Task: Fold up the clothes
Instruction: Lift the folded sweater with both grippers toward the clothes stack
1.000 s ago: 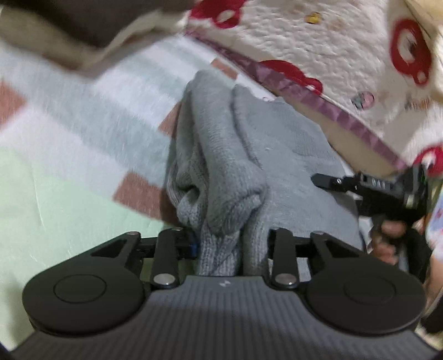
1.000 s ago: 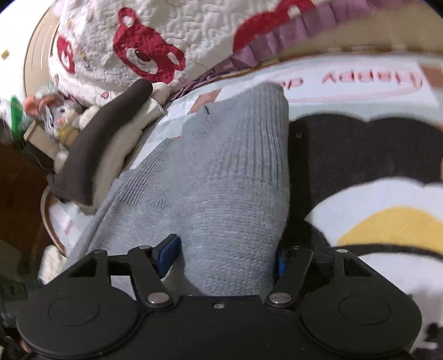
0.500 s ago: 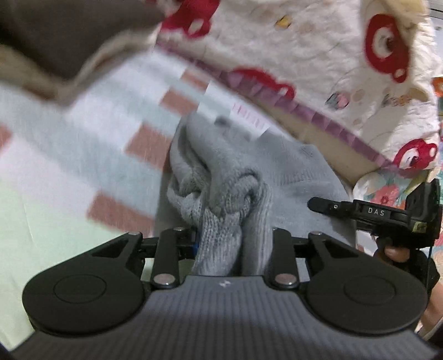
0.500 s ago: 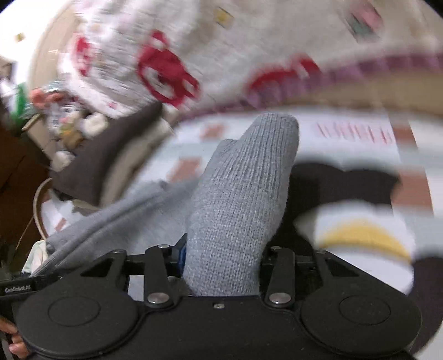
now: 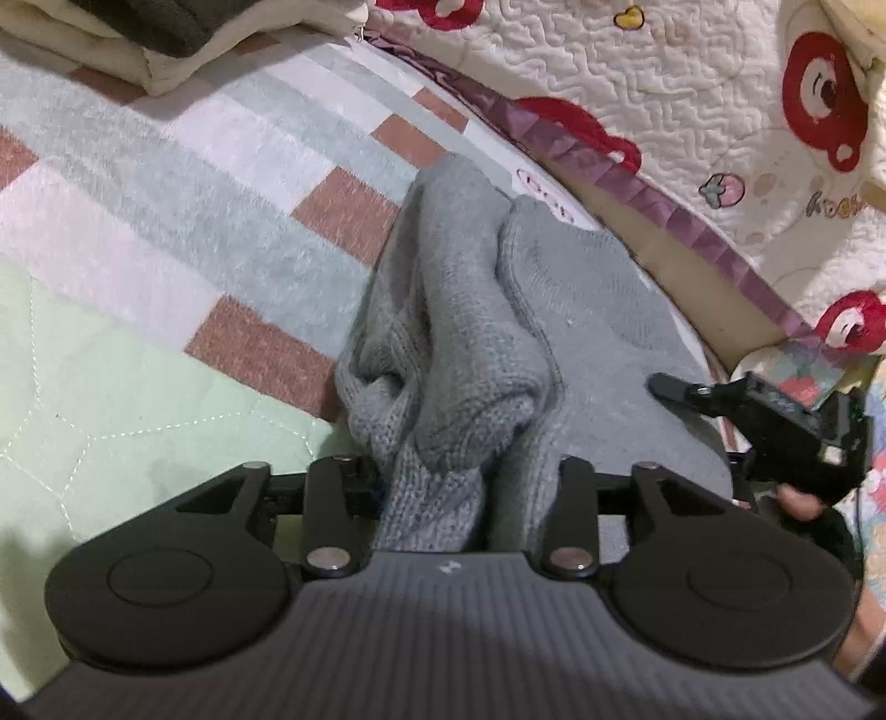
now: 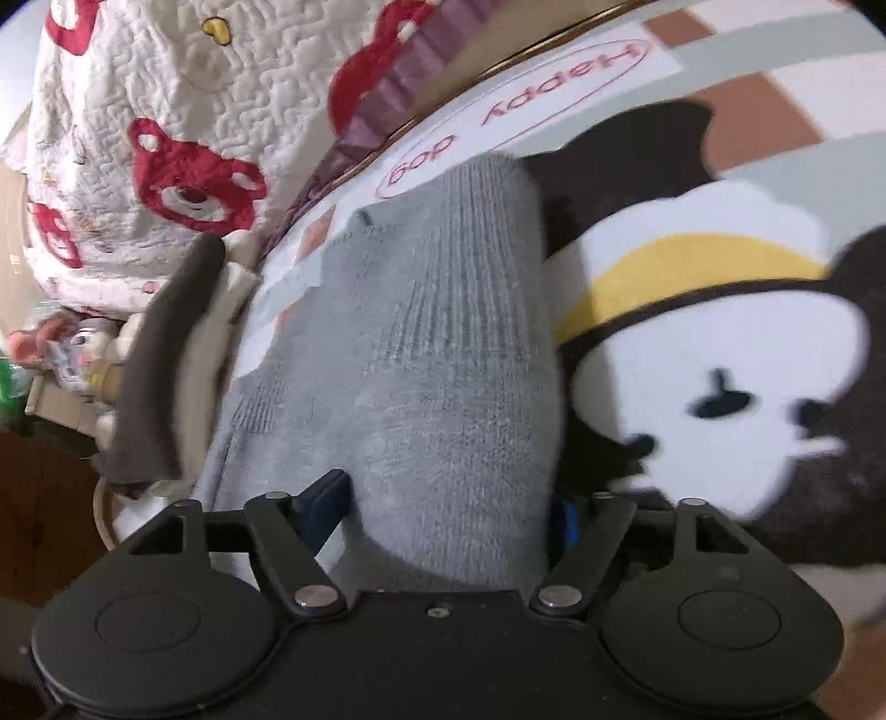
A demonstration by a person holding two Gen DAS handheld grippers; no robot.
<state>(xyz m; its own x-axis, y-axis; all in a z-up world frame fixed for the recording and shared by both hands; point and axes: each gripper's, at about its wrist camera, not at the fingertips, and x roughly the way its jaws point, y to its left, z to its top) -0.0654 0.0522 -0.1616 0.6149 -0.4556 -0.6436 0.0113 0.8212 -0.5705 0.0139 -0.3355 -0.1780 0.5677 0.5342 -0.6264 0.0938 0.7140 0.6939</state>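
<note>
**Grey sweater bunched between two grippers on a patterned blanket**

A blanket (image 5: 166,232) with pale green, grey, white and brick-red blocks covers the lower layer; in the right wrist view its other part (image 6: 720,343) shows a black, white and yellow cartoon face. Behind it rises a white quilt (image 5: 692,111) printed with red bears and edged with a purple ruffle (image 5: 664,205). A folded cream and brown pile (image 5: 138,39) lies at the far left of the blanket.

The grey sweater (image 5: 581,310) lies on the blanket, near the ruffle. Its left side is gathered into thick folds that run down into the left gripper (image 5: 459,498), whose jaws pinch that knit bundle tight. The other end, a broad ribbed fold (image 6: 454,360), passes between the jaws of the right gripper (image 6: 448,504). Those jaws have just been opening: the left pad stands clear of the cloth, so the knit lies loose between them.

In the left wrist view the right gripper (image 5: 775,421) reaches over the sweater's edge, with a hand (image 5: 797,498) on its grip.
</note>
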